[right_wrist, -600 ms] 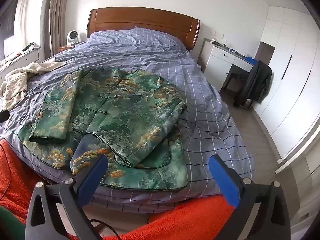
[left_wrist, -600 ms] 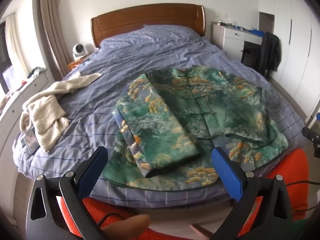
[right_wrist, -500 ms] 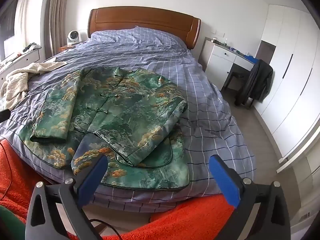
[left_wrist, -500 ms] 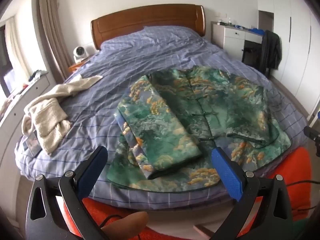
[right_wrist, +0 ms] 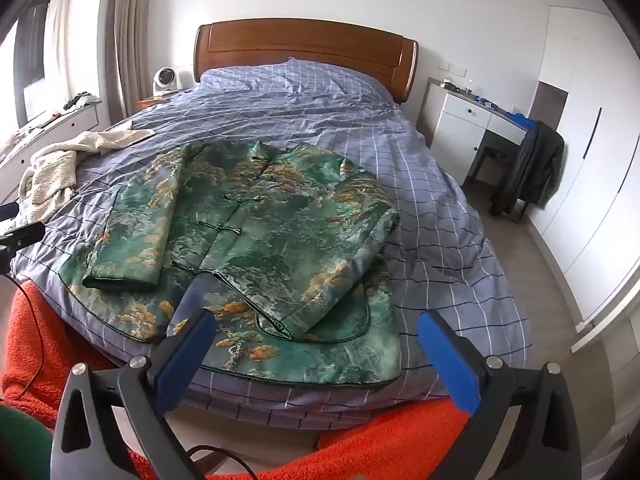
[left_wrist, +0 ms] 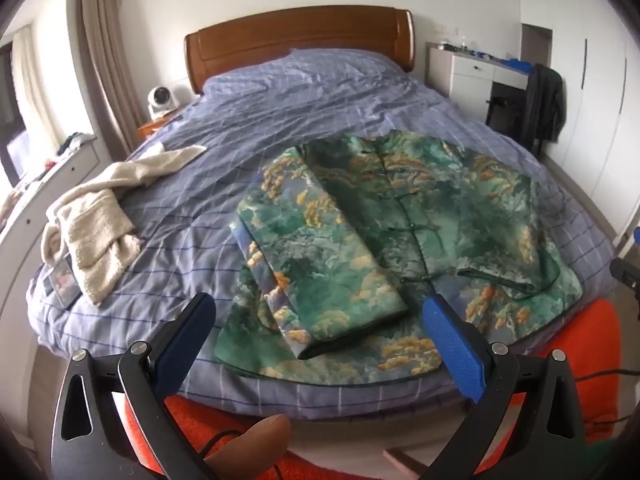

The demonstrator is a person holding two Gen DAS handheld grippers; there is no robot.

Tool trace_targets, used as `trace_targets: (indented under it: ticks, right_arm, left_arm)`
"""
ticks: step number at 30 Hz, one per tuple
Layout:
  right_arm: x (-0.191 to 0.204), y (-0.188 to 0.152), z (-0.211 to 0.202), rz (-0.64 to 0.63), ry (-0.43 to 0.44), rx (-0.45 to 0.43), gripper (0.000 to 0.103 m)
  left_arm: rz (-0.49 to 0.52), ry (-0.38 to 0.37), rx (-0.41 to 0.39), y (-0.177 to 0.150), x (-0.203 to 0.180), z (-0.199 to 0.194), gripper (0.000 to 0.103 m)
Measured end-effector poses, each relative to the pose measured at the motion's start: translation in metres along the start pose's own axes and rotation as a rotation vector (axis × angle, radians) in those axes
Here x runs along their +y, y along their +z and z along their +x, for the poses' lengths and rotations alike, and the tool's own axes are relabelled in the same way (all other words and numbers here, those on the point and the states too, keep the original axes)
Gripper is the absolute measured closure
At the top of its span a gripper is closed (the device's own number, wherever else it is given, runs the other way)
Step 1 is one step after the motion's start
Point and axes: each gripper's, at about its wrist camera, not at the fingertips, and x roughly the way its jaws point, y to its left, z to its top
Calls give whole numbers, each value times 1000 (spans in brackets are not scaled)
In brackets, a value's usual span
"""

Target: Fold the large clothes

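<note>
A green patterned jacket (left_wrist: 400, 232) lies flat near the foot of the bed (left_wrist: 280, 112), front up, with both sleeves folded in over its body. It also shows in the right wrist view (right_wrist: 272, 248). My left gripper (left_wrist: 320, 328) is open and empty, held off the foot of the bed just short of the jacket's left hem. My right gripper (right_wrist: 316, 344) is open and empty, held off the bed short of the jacket's right hem.
A cream towel (left_wrist: 96, 216) lies bunched on the bed's left side. An orange blanket (right_wrist: 380, 444) lies below the bed's foot. A white desk with a chair and dark coat (right_wrist: 528, 168) stands right; a nightstand with a fan (right_wrist: 164, 80) stands left of the headboard.
Both grippers have drawn back and risen slightly from the bed, so the jacket sits a little farther off. The jacket has not moved.
</note>
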Motion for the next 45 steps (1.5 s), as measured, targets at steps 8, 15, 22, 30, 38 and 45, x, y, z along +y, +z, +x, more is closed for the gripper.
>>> trace_targets:
  ticks: [8,15,22,30,38,45]
  right_arm:
    - [-3,3,-2,24,21,-13,0]
    - [-15,6,-6,64,34,-38,0]
    - [-13,4,-5,22,9,-34,0]
    - [-10,1,-3,26,40,-29,0]
    - [0,-1,0,-12,57,12,0]
    - [2,-2,-2,-10,52,15,0]
  left_arm:
    - [6,14,-20,3,0,-2,0]
    - [6,33,-26,3,0,-3,0]
    - [8,25,-37,4,-2,-6,0]
    - [17,26,-38,3,-4,-5,0]
    - [26,21,-35,1,-6,-5,0]
    - [23,18,-28,1,-8,-5,0]
